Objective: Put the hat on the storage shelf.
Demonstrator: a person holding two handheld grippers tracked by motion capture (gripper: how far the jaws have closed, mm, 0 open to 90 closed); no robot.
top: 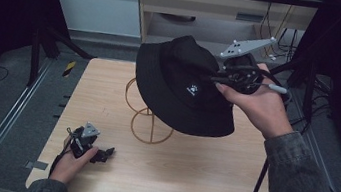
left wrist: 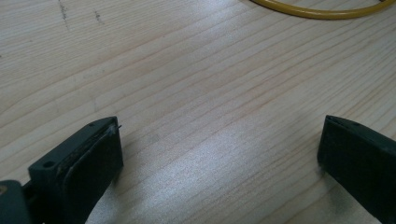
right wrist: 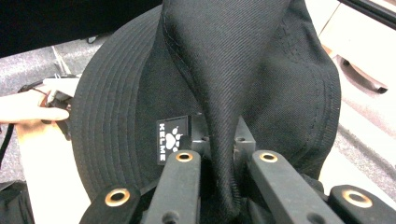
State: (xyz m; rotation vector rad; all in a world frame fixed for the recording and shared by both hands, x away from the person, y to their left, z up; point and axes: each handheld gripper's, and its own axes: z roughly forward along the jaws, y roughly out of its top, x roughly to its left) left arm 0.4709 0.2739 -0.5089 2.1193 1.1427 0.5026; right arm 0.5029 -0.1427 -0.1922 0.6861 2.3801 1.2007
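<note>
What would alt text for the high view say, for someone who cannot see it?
A person's right gripper pinches a black bucket hat above a yellow wire stand on a wooden table. The left gripper rests near the table's front left, jaws open.

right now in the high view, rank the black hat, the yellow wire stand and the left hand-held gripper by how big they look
1. black hat, largest by far, though it is lifted nearer the camera, which adds to its look.
2. yellow wire stand, partly hidden behind the hat, so its full size is unsure.
3. left hand-held gripper, smallest.
</note>
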